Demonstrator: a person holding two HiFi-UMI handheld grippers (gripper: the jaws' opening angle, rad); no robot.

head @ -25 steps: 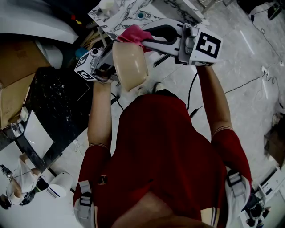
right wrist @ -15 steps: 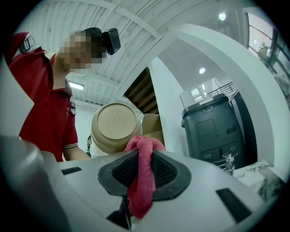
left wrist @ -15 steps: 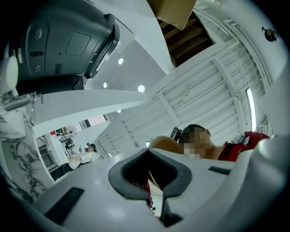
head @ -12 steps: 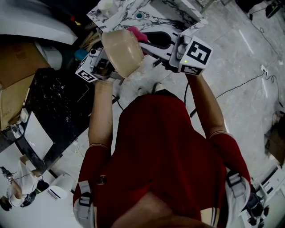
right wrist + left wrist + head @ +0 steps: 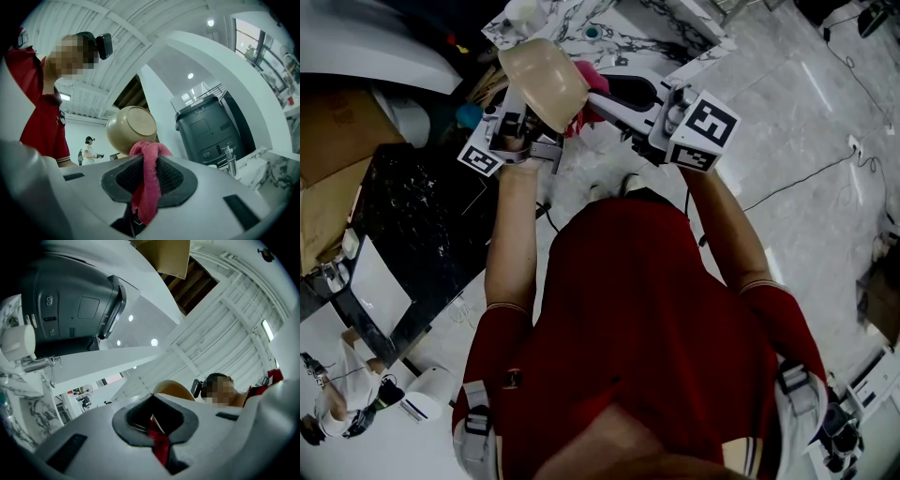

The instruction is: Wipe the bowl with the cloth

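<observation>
The beige bowl (image 5: 542,82) is held up in the air and tilted, its underside (image 5: 131,129) facing the right gripper view. My left gripper (image 5: 532,114) is shut on the bowl's rim; in the left gripper view a thin tan edge (image 5: 174,389) rises past the closed jaws (image 5: 157,427), with a red strip in the gap. My right gripper (image 5: 592,96) is shut on the pink cloth (image 5: 147,183), which hangs through its jaws. The cloth's bunched top (image 5: 589,82) presses against the bowl's right side.
A marble counter (image 5: 581,23) lies just beyond the bowl, with a grey appliance (image 5: 208,133) and a faucet (image 5: 229,157) on it. A black surface (image 5: 412,216) and cardboard (image 5: 333,141) are at left. Cables (image 5: 806,178) cross the floor at right. Another person (image 5: 89,150) stands far off.
The bowl has tipped and swung up and to the left. My right gripper has moved left and down with the cloth, which went from the bowl's top edge to its right side.
</observation>
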